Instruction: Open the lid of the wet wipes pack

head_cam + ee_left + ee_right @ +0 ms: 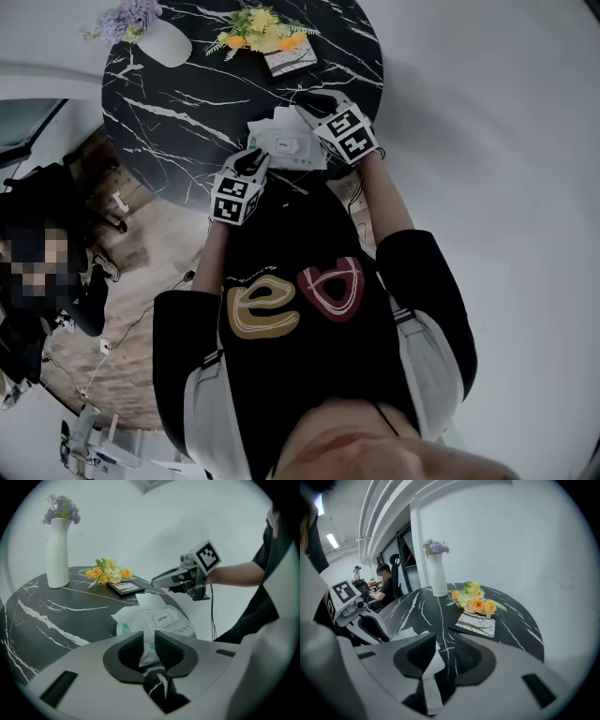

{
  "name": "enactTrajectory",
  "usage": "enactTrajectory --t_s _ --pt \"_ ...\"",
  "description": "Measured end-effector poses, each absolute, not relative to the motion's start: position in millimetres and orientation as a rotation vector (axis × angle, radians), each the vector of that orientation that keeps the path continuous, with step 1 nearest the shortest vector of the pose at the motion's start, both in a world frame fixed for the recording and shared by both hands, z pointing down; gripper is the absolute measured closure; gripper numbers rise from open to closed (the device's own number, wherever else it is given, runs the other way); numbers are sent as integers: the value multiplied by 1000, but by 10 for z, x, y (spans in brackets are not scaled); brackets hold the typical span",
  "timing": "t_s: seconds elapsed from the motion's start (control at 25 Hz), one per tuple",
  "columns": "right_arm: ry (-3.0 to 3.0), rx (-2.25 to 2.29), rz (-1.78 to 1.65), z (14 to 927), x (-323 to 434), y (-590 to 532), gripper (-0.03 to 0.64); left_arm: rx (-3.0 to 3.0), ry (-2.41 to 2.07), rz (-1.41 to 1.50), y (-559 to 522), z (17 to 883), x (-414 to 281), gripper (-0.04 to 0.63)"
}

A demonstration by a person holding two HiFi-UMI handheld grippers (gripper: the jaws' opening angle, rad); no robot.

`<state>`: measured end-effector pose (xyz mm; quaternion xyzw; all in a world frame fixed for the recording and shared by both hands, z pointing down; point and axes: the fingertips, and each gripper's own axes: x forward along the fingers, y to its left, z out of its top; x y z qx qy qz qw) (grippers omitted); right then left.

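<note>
As 2 grippers (253, 156) (304, 107) flank: 1 wipes pk (286, 145).

A round black marble table (187, 103) veined in white stands beside a plain white wall (154, 522) on a wood-look floor (159, 253), bearing a white vase (57, 552), yellow flowers (476, 599) and a framed picture (478, 624), with a ceiling strip light (333, 540) glowing beyond.
</note>
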<state>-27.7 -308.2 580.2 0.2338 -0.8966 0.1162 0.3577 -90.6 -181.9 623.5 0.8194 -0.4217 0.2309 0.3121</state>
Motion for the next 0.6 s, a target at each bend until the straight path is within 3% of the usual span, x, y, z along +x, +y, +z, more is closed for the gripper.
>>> enactTrajectory --t_s 0.6 --pt "-2454 1044 351 5226 64 -2643 480 2229 -1258 320 -1885 5575 -1134 514"
